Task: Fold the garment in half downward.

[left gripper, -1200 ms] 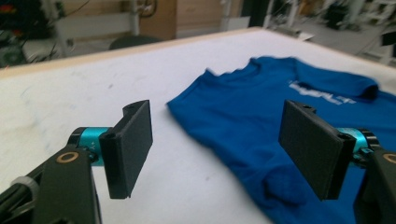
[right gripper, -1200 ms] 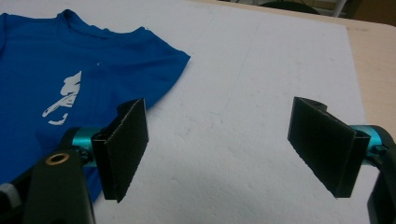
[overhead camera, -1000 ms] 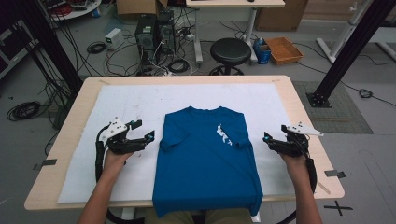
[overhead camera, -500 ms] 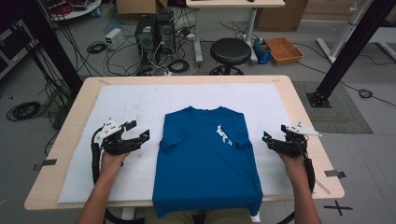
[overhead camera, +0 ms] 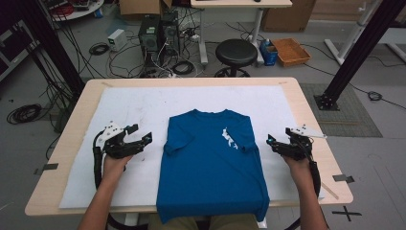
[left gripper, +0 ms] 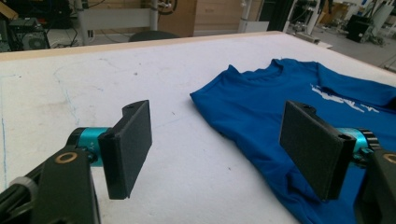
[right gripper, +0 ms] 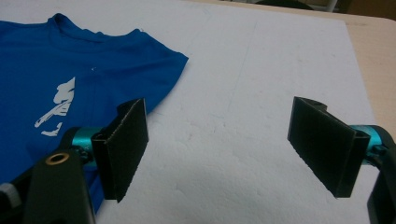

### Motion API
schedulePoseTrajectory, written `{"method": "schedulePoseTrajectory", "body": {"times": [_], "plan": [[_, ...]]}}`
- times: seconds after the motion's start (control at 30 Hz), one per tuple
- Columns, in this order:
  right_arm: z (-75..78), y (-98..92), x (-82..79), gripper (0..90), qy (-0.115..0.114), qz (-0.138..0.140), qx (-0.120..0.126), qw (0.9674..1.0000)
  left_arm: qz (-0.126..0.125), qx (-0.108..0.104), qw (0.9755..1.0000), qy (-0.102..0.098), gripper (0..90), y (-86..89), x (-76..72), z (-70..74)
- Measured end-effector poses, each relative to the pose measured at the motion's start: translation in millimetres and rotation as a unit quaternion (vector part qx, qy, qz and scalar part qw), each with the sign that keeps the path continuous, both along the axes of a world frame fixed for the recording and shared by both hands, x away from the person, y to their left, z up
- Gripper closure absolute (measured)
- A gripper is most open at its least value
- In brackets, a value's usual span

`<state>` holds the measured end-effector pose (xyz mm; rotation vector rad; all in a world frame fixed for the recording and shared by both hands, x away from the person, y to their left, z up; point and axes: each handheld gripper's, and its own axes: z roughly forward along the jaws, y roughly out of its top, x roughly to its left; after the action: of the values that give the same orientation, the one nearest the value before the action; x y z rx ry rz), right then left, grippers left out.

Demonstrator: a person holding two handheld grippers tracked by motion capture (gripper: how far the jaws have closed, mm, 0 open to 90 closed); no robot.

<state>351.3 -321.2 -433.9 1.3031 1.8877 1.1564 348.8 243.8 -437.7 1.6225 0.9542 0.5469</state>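
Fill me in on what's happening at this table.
A person sits at the table with a gripper in each hand. A blue T-shirt lies flat on the white sheet, hem hanging over the near edge. The left gripper and right gripper rest on either side of it, fingers open, holding nothing.

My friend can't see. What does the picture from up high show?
A blue T-shirt lies flat on a white-covered table. A person's hands hold an open tool on each side of it, the left tool and right tool, neither touching the shirt.
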Motion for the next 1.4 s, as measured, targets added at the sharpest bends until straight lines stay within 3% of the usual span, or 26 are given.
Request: {"method": "schedulePoseTrajectory", "body": {"times": [0.27,0.37,0.4,0.43,0.53,0.57,0.6,0.63,0.67,0.7,0.73,0.83,0.93,1.1,1.2,1.27,1.3,1.4], "plan": [[4.7,4.5,6.4,20.1,0.006,0.008,0.013,0.9999,0.002,0.001,0.9998,0.020,25.8,-7.8,9.7,4.3],[5.2,5.4,5.5,20.1,0.009,0.013,0.015,0.9998,-0.002,0.014,0.9992,0.036,25.8,-19.9,28.5,16.0],[5.4,5.5,5.3,20.1,0.009,0.014,0.017,0.9997,-0.002,0.014,0.9992,0.036,25.8,-19.9,28.5,16.0],[5.5,5.7,5.4,20.1,0.008,0.014,0.017,0.9997,-0.003,0.029,0.9987,0.041,25.8,-28.7,39.7,23.2],[4.3,7.1,7.0,20.1,0.010,0.019,0.015,0.9997,-0.002,0.044,0.9977,0.051,25.8,-38.4,51.7,27.0],[3.8,7.8,7.5,20.1,0.012,0.019,0.015,0.9996,0.003,0.068,0.9955,0.066,26.0,-47.7,63.3,25.6],[3.3,8.6,8.2,20.1,0.014,0.019,0.014,0.9996,0.003,0.068,0.9955,0.066,26.3,-47.7,63.3,25.6],[2.9,9.3,9.0,20.1,0.016,0.020,0.014,0.9996,0.009,0.090,0.9924,0.084,27.3,-55.3,73.9,18.9],[2.5,10.2,9.6,20.1,0.017,0.022,0.013,0.9995,0.009,0.090,0.9924,0.084,28.8,-55.3,73.9,18.9],[2.1,10.9,10.0,20.1,0.019,0.023,0.012,0.9995,0.015,0.111,0.9885,0.102,29.2,-61.0,83.3,9.6],[1.7,11.5,10.7,20.1,0.019,0.025,0.012,0.9994,0.016,0.115,0.9869,0.111,29.8,-63.7,87.4,5.0],[1.0,13.7,13.9,20.1,0.025,0.029,0.017,0.9991,0.012,0.134,0.9830,0.124,35.3,-70.2,96.1,-4.2],[2.6,17.5,18.1,20.2,0.041,0.034,0.012,0.9985,0.009,0.142,0.9812,0.130,37.4,-74.8,99.1,-7.6],[9.3,32.9,34.0,20.6,0.060,0.049,-0.017,0.9968,0.002,0.163,0.9774,0.135,44.8,-85.5,103.2,-13.2],[8.8,39.5,44.9,20.6,0.076,0.049,-0.027,0.9955,-0.005,0.166,0.9772,0.132,51.5,-86.2,103.2,-12.9],[8.2,41.2,48.1,20.6,0.076,0.051,-0.030,0.9954,-0.014,0.165,0.9776,0.130,62.1,-86.5,102.7,-12.7],[6.6,44.8,54.7,20.9,0.090,0.051,-0.038,0.9940,-0.020,0.167,0.9777,0.126,65.7,-87.8,102.6,-12.8],[5.4,47.9,61.9,24.8,0.097,0.053,-0.044,0.9930,-0.025,0.165,0.9780,0.125,76.5,-89.1,102.6,-12.9]]}}
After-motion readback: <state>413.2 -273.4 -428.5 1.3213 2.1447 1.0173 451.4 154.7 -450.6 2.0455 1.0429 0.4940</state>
